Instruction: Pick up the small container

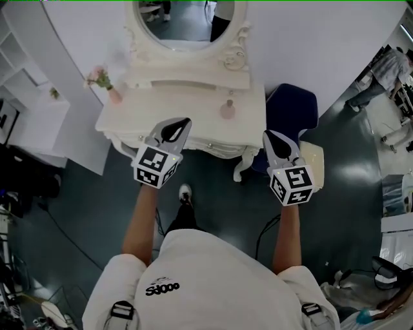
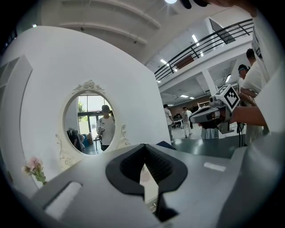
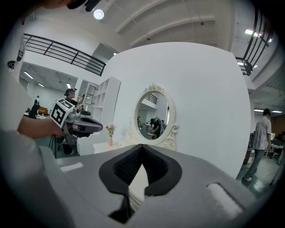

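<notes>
The small container (image 1: 227,109), a pale pink bottle with a narrow top, stands on the right part of the white vanity table (image 1: 161,109). My left gripper (image 1: 177,129) hovers over the table's front edge, left of the container and apart from it, its jaws shut on nothing. Just off the table's right front corner is my right gripper (image 1: 273,140), likewise shut and empty. In the left gripper view the jaws (image 2: 144,149) meet at the tips. The right gripper view shows its jaws (image 3: 142,147) closed too.
An oval mirror (image 1: 192,19) in an ornate white frame rises behind the table. A pink vase of flowers (image 1: 106,84) stands at the back left. A dark blue chair (image 1: 293,109) and a cream stool (image 1: 314,161) are right of the table. White shelves (image 1: 26,97) line the left.
</notes>
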Demonstrator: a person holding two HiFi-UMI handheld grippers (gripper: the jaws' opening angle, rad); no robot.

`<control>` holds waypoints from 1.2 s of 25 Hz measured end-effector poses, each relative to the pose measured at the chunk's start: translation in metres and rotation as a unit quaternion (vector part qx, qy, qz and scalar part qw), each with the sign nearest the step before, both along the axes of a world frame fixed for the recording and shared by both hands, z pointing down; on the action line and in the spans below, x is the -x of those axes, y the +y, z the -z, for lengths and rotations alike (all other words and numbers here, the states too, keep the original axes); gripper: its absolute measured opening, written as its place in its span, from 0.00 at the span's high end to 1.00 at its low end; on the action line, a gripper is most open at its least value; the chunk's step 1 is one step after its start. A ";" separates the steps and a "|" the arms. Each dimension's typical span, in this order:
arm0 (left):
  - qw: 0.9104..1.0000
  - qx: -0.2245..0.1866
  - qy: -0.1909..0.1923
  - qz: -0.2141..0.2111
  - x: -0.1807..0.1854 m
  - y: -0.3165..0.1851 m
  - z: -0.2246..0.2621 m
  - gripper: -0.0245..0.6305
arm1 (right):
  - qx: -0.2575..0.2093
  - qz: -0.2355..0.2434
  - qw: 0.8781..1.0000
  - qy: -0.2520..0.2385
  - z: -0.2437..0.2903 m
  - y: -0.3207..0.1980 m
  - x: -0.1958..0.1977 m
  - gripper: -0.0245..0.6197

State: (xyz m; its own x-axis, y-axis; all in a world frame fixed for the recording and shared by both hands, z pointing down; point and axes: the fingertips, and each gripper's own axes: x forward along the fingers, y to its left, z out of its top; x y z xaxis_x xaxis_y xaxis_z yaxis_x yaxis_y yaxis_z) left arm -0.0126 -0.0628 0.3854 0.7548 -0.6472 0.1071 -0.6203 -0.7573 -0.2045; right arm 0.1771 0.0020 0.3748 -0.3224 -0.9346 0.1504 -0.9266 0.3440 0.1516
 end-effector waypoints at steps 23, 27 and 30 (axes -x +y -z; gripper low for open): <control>0.997 0.025 -0.007 -0.070 -0.010 -0.265 0.008 0.93 | 0.046 -0.017 0.999 0.016 -0.002 -0.263 0.034 0.85; 0.997 0.051 -0.013 -0.065 -0.011 -0.281 -0.016 0.93 | 0.084 -0.005 0.996 0.016 -0.035 -0.281 0.034 0.79; 0.996 0.068 -0.014 -0.048 -0.014 -0.287 -0.033 0.93 | 0.119 0.011 0.992 0.030 -0.067 -0.290 0.026 0.76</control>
